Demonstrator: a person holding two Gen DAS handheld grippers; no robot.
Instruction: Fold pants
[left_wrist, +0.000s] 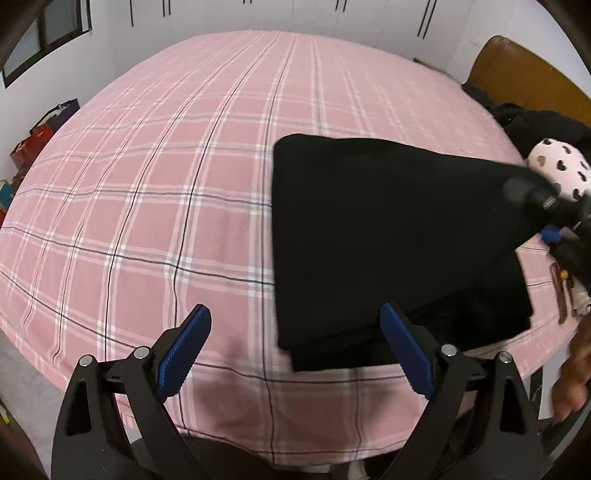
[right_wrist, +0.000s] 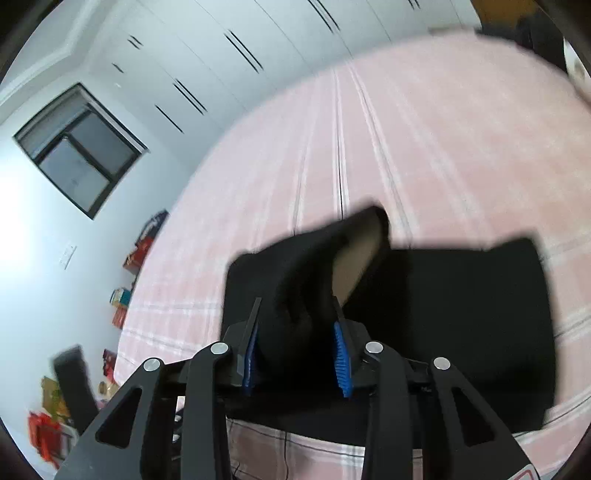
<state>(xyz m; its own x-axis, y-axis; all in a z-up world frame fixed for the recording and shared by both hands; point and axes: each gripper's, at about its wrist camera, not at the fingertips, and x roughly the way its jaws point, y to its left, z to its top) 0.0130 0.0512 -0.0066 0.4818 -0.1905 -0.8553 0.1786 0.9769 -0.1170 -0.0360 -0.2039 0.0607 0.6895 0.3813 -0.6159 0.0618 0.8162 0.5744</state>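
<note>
Black pants (left_wrist: 388, 236) lie folded on the pink plaid bed (left_wrist: 166, 166), right of centre in the left wrist view. My left gripper (left_wrist: 295, 325) is open and empty, hovering over the bed's near edge, its right finger over the pants' near left corner. My right gripper (left_wrist: 546, 206) shows blurred at the pants' right side. In the right wrist view my right gripper (right_wrist: 295, 328) is shut on a bunched fold of the black pants (right_wrist: 461, 314) and lifts it above the rest of the cloth.
A wooden headboard (left_wrist: 524, 74) and dark clothes with a heart-patterned pink item (left_wrist: 561, 166) are at the far right. White wardrobes (right_wrist: 258, 48) line the far wall. Boxes and bags (left_wrist: 33, 144) sit on the floor left of the bed.
</note>
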